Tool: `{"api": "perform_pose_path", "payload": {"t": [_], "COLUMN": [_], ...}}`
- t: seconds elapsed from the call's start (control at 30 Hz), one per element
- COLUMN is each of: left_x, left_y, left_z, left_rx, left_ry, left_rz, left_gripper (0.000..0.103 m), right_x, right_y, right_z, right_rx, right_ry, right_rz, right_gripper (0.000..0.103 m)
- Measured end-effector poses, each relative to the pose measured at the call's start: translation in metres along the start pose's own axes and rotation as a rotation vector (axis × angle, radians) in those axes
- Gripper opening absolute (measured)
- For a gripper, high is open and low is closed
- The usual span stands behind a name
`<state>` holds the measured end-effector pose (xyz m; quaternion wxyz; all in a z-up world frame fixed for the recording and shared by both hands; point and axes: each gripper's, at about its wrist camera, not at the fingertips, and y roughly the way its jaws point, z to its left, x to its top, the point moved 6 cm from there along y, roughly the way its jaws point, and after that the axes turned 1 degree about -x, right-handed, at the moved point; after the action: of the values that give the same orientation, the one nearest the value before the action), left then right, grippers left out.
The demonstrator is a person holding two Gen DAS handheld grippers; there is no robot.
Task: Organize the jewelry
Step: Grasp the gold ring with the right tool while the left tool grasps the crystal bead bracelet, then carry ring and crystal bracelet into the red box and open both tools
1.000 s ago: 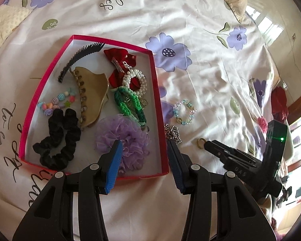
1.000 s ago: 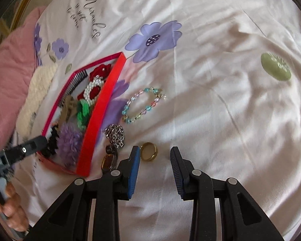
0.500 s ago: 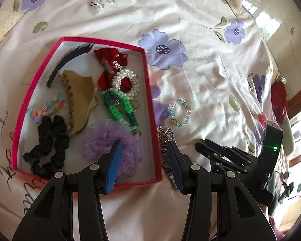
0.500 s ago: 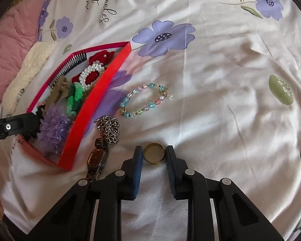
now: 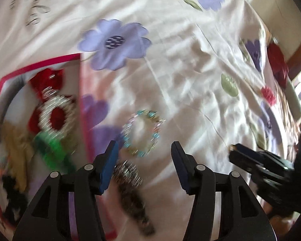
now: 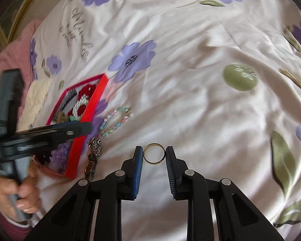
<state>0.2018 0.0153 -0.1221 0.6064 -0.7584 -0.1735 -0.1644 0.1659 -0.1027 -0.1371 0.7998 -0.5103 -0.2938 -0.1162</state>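
A red-rimmed box on the flowered bedspread holds hair ties, a pearl bracelet and a red bow. Beside it lie a beaded bracelet and a silver chain watch. My left gripper is open, low over the beaded bracelet and the watch. My right gripper is shut on a gold ring, held upright between the blue pads and lifted off the sheet.
The bedspread is wrinkled, with purple flowers and green leaves. A pink blanket lies at the far left. The right gripper shows at the right of the left wrist view; the left one crosses the box in the right wrist view.
My right gripper closed on the gold ring and lifted it. My left gripper swung right, from over the box to over the beaded bracelet and watch, and stayed open.
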Motion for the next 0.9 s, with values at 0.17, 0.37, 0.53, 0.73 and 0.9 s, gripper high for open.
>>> {"api": "perform_pose_path", "payload": {"t": [0.17,0.37,0.53,0.73,0.9], "left_x": [0.007,0.006,-0.001,-0.009,-0.003], "left_y": [0.038,0.042,0.031,-0.01,-0.048], "left_z": [-0.013,-0.011,-0.013,-0.008,-0.011], "left_rx": [0.057,0.01,-0.008,-0.088,-0.116], "left_ry": [0.069,0.042,0.026,-0.036,-0.05], "left_rz": [0.065,0.062,0.035,-0.032,-0.106], "left_gripper": [0.053,0.006,0.006,0.006,0.006], "right_x": [0.003,0.005,0.004,0.007,0.009], "right_y": [-0.01,-0.013,-0.013,-0.022,-0.03], "right_z": [-0.015,-0.024,-0.02,-0.013,-0.003], "right_rx": [0.017,0.037,0.059,0.074,0.082], "right_ry": [0.044,0.075,0.073,0.065,0.048], "right_rz": [-0.015,-0.026,-0.025,-0.046,-0.061], "right_gripper": [0.023,0.023,0.023,0.023,0.023]}}
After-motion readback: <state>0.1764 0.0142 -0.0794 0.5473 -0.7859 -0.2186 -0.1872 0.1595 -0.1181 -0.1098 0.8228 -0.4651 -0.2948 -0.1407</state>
